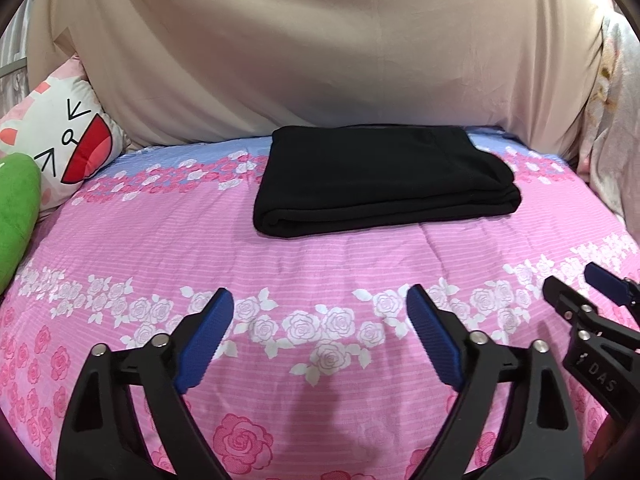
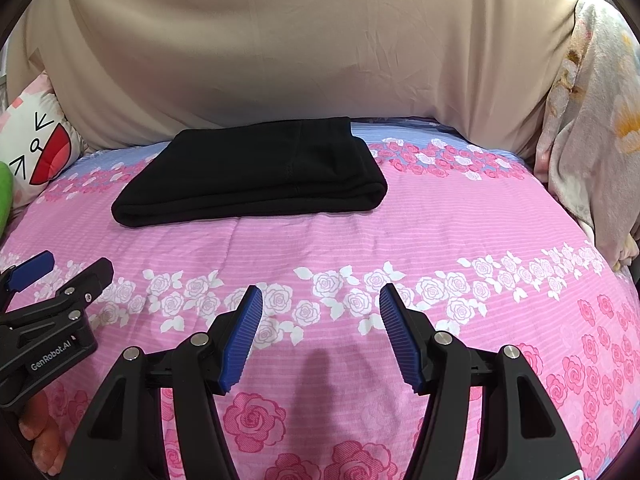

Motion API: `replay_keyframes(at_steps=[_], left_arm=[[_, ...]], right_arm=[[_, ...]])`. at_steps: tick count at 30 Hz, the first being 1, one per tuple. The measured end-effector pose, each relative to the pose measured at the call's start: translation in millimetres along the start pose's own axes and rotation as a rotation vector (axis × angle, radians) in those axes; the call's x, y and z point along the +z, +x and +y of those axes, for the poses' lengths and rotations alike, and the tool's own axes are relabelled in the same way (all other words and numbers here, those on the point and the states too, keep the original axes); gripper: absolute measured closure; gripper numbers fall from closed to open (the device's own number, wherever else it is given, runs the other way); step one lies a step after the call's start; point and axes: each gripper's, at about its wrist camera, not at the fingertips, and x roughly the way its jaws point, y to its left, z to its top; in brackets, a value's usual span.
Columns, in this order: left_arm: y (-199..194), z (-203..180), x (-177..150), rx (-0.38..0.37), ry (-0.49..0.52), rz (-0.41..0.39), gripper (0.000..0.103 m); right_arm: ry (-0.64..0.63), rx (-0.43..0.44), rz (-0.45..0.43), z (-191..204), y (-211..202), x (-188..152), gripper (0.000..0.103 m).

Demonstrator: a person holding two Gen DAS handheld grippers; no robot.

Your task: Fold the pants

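Black pants [image 1: 384, 180] lie folded into a thick flat rectangle on the pink rose-print bedspread [image 1: 200, 248], toward the back of the bed. In the right wrist view the same pants [image 2: 256, 176] sit left of centre. My left gripper [image 1: 320, 300] hovers well in front of them, jaws wide apart, nothing between the blue pads. My right gripper [image 2: 320, 296] also stands open and empty, level with the left one and short of the pants. Each gripper shows at the edge of the other's view: the right gripper [image 1: 576, 284], the left gripper [image 2: 80, 268].
A beige sheet [image 1: 320, 52] hangs behind the bed. A cartoon-face cushion [image 1: 64, 136] and a green plush [image 1: 16, 208] lie at the left. A pale floral blanket [image 2: 592, 128] is bunched at the right. A person's fingers [image 2: 40, 436] show at the lower left.
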Motion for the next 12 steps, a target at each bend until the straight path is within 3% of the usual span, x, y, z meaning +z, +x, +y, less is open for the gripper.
replay_keyframes(at_steps=[12], left_arm=[[-1.1,1.5,-0.1,0.015,0.008,0.001,0.019]], right_arm=[[-0.001,0.002,0.000,-2.9,1.6,-1.6,0.041]])
